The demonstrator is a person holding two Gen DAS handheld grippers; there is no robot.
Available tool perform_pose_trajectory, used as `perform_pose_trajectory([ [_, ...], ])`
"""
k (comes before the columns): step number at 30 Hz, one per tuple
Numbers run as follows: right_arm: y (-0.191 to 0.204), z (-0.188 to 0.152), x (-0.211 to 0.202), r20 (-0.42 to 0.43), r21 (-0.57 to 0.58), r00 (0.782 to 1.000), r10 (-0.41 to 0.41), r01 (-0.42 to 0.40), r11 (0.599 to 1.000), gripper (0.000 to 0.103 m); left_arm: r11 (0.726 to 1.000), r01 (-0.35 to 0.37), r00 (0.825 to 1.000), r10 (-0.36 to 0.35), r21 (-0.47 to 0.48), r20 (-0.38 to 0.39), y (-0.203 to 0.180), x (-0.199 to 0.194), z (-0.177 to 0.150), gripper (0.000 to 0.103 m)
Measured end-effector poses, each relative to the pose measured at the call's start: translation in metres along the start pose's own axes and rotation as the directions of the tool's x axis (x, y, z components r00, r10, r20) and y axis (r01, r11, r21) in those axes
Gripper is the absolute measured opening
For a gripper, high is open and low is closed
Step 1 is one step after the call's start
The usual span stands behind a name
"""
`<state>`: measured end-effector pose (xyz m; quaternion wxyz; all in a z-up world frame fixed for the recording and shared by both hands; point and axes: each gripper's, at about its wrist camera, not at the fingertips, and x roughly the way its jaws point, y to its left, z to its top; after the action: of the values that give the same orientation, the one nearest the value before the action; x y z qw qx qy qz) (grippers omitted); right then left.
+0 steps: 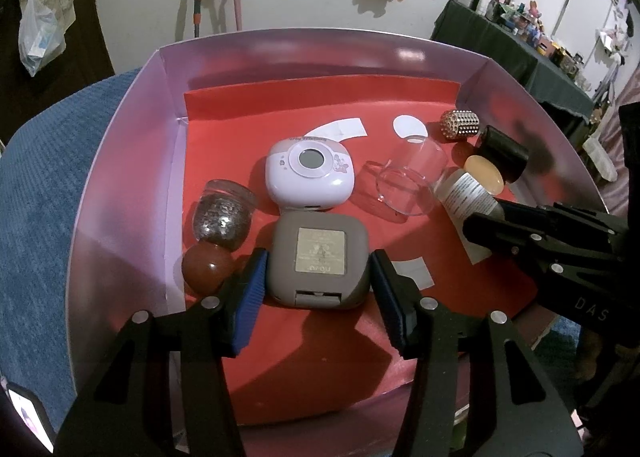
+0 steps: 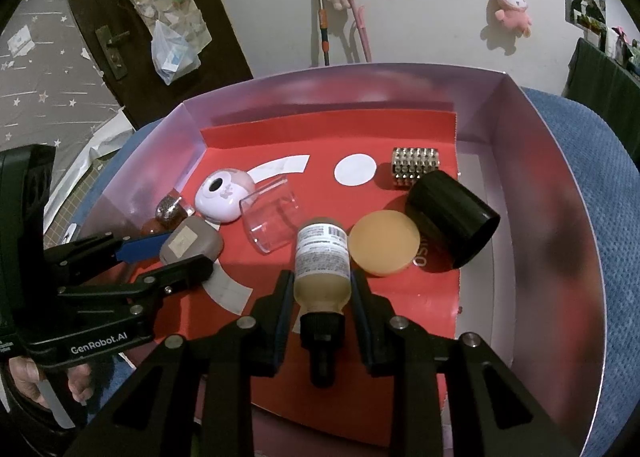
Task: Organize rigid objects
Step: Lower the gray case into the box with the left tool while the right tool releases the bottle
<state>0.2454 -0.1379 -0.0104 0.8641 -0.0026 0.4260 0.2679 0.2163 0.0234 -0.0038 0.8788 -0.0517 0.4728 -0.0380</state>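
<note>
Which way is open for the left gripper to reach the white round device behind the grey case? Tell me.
Probably none directly: the left gripper straddles the grey case, which sits right in front of the white round device. Coming in from above looks free.

Your left gripper's finger (image 2: pixel 188 265) hides the grey case's (image 2: pixel 192 243) near edge; the bottle's (image 2: pixel 322 253) label print (too small) can't be read.

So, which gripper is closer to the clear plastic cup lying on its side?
Right, I think, but only narrowly. The right gripper straddles the labelled bottle, which lies just beside the clear cup. The left gripper straddles the grey case, diagonally nearer the person.
</note>
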Motion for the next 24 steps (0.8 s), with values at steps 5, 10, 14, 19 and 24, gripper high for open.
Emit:
perform_pose_trajectory([
  [5,0.001,0.001,-0.003,0.011,-0.006,1.000,0.005,-0.004,1.000,0.041,1.000,0.016,1.000,-0.016,0.003,-0.005,-0.002,0.001,0.000,0.071],
  [10,0.003,0.000,-0.010,0.030,-0.010,0.999,0.010,-0.010,1.000,0.049,1.000,0.015,1.000,-0.015,0.006,-0.001,-0.004,0.000,-0.001,0.071],
  [14,0.002,-0.001,-0.013,0.039,-0.007,0.999,0.014,-0.013,1.000,0.054,1.000,0.027,1.000,-0.027,-0.002,0.003,-0.003,-0.002,-0.001,0.073],
  [19,0.003,-0.005,-0.018,0.050,-0.007,0.999,0.021,-0.020,1.000,0.059,0.999,0.037,0.999,-0.036,-0.002,0.017,-0.004,-0.007,-0.003,0.076],
  [24,0.004,-0.007,-0.027,0.070,-0.002,0.997,0.036,-0.036,0.999,0.063,0.999,0.036,0.999,-0.037,0.005,0.030,-0.007,-0.014,-0.004,0.078],
])
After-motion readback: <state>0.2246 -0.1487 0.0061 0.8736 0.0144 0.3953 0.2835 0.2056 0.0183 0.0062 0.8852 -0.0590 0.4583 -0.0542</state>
